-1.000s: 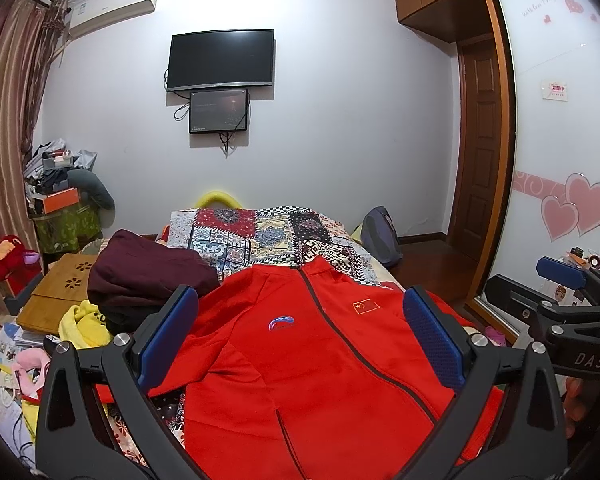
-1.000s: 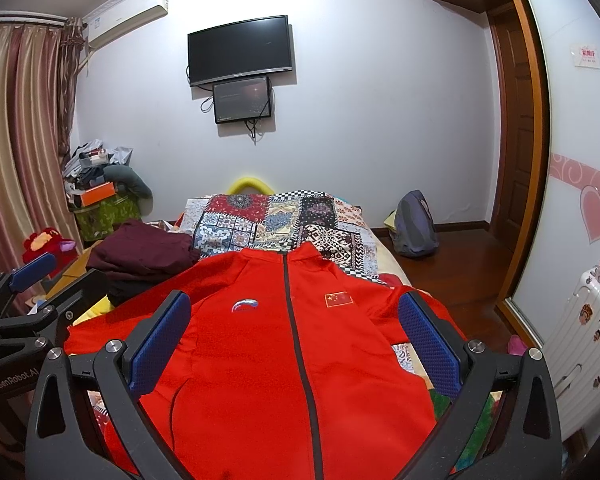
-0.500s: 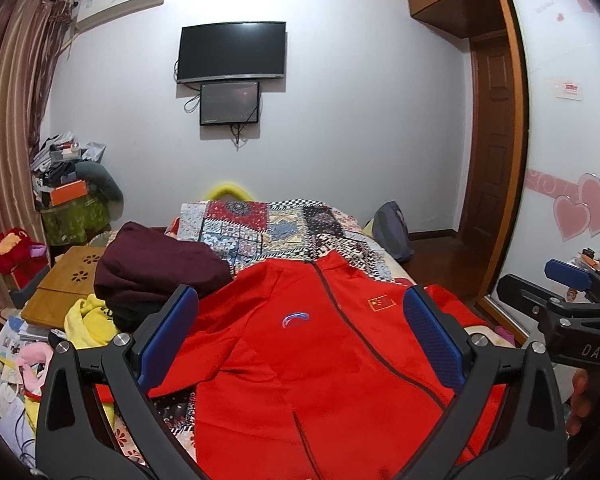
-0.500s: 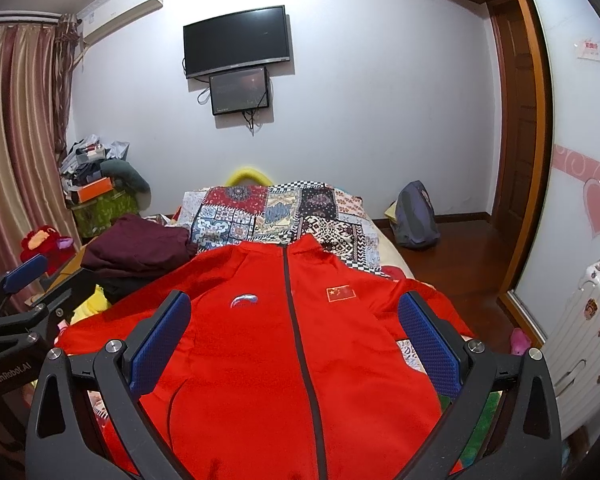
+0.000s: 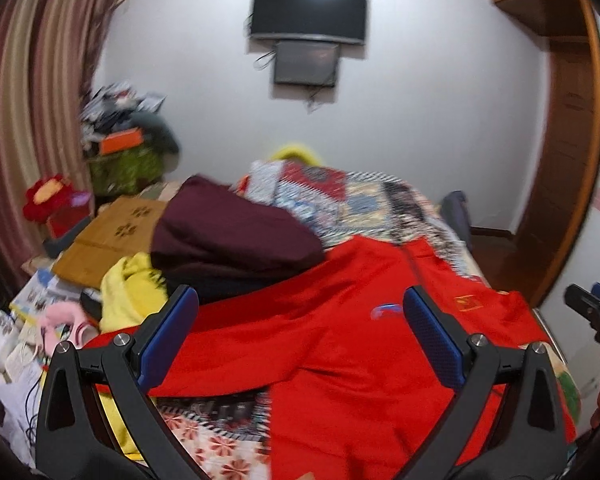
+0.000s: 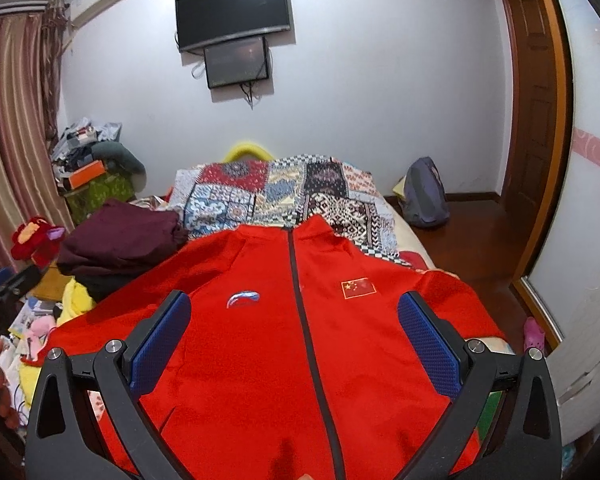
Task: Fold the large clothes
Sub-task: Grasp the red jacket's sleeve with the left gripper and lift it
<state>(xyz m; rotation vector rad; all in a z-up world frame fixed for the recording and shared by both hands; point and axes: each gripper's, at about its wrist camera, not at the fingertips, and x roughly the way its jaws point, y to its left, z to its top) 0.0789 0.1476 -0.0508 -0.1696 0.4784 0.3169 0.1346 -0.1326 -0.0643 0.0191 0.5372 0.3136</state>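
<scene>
A red zip-up jacket lies spread front-up on the bed, collar toward the far wall, with a dark zip down its middle and a small flag patch on its chest. In the left wrist view the same jacket stretches to the right, one sleeve reaching left under my fingers. My left gripper hovers open above that sleeve, holding nothing. My right gripper hangs open over the jacket's chest, also holding nothing. The right gripper's tip shows at the right edge of the left wrist view.
A dark maroon garment pile and yellow cloth sit left of the jacket. A patchwork quilt covers the bed's far end. Clutter and a wooden tray crowd the left side. A backpack rests on the floor right.
My left gripper has swung left and dipped, so the maroon pile and the jacket's left sleeve now fill its view. My right gripper has tipped down slightly toward the jacket.
</scene>
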